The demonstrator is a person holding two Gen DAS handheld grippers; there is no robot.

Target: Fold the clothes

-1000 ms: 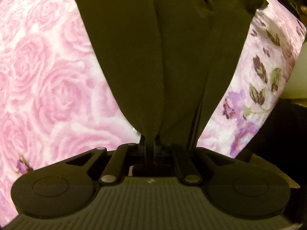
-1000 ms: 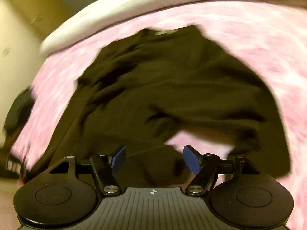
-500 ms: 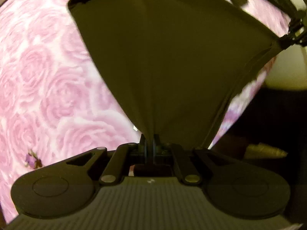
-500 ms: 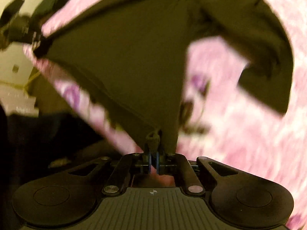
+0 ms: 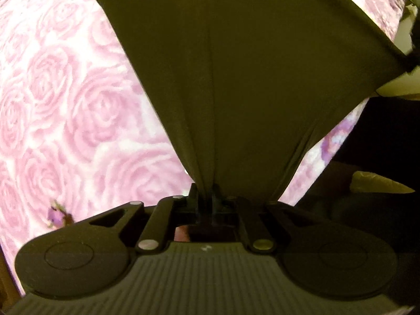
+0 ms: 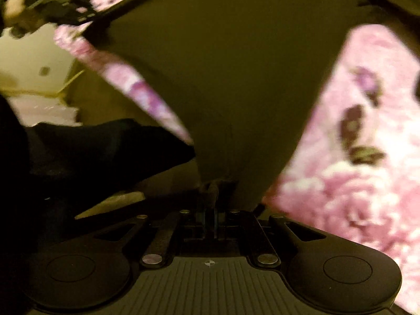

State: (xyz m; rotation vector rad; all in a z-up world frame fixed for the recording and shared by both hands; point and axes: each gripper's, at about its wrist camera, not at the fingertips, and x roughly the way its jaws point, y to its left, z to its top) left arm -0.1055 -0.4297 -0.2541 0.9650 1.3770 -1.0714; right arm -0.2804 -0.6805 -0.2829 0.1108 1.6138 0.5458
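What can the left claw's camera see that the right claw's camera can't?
Only the left view shows the big pink roses sharply. Only the right view shows the pale wall and the left claw far off, gripping a corner. Both show the dark cloth stretched over the flowery cover, each camera's own claw pinching it: left claw, right claw.

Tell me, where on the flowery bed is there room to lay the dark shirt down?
Bare pink rose bedspread lies left of the stretched dark garment, as the left gripper's camera sees it. A second bare patch shows right of the cloth by the right gripper. Under the garment it is hidden.
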